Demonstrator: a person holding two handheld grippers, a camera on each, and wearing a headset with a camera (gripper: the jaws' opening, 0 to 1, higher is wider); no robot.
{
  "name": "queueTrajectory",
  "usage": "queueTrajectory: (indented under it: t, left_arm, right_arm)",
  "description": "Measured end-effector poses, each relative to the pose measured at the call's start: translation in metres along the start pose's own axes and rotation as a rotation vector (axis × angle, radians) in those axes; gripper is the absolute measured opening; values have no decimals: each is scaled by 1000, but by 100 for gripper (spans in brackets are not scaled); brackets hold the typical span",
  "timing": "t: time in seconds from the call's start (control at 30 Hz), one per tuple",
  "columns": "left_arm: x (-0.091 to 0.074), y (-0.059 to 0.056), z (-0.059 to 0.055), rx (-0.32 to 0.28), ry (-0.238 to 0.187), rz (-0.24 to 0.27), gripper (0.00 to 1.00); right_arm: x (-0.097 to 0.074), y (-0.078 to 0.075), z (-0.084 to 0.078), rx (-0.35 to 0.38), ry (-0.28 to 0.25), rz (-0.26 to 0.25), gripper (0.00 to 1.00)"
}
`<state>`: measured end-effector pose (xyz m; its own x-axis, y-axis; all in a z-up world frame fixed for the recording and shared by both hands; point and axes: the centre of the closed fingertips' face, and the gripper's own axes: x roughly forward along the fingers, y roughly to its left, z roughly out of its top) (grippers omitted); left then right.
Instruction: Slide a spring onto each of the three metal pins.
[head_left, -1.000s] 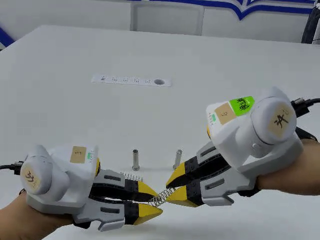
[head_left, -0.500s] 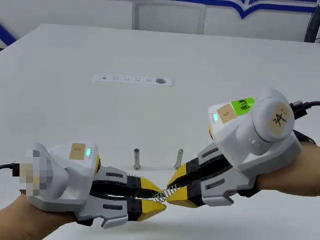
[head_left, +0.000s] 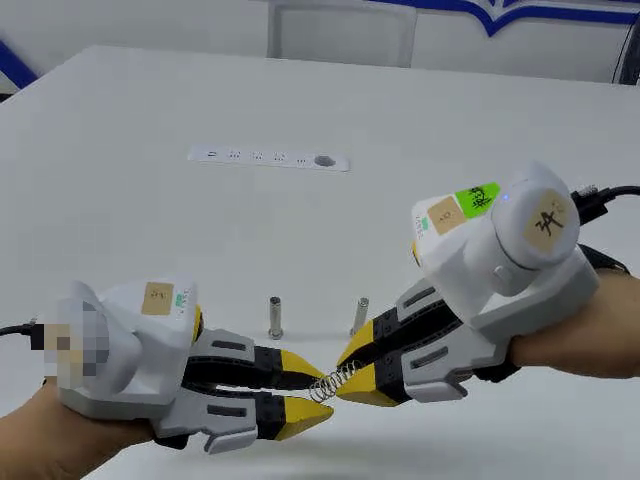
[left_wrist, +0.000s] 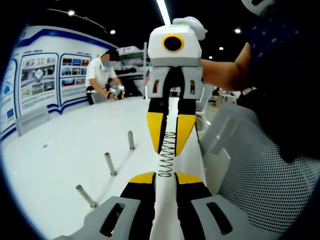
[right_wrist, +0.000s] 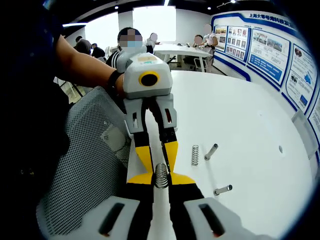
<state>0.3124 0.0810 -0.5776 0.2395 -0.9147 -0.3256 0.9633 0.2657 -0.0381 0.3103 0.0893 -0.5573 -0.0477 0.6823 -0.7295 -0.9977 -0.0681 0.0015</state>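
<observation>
Beyond the thin coiled steel spring (head_left: 333, 379) held between the grippers, the left gripper view showed three short grey metal pins (left_wrist: 110, 164) and the head view two. The right gripper view added a loose second spring (right_wrist: 195, 155) near one pin. The left gripper (head_left: 325, 394) lay low and level at the held spring's end, its jaws slightly parted; whether they pressed it was unclear. The right gripper (head_left: 341, 379) sloped down, pinching the other end.

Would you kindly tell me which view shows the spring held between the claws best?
The left gripper view: the spring runs lengthwise, coils distinct. Head view shows it small; right gripper view, end-on.
</observation>
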Motion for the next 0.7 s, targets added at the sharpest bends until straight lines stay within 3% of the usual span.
queueTrajectory:
  t: [0.3, 0.7]
  left_arm:
    - [-15, 11, -13, -41, 8, 61, 23]
    - [-34, 21, -16, -77, -13, 147, 30]
  right_arm:
    - [-5, -7, -12, -11, 68, -14, 12]
    - [-25, -42, -21, -31, 181, -77, 12]
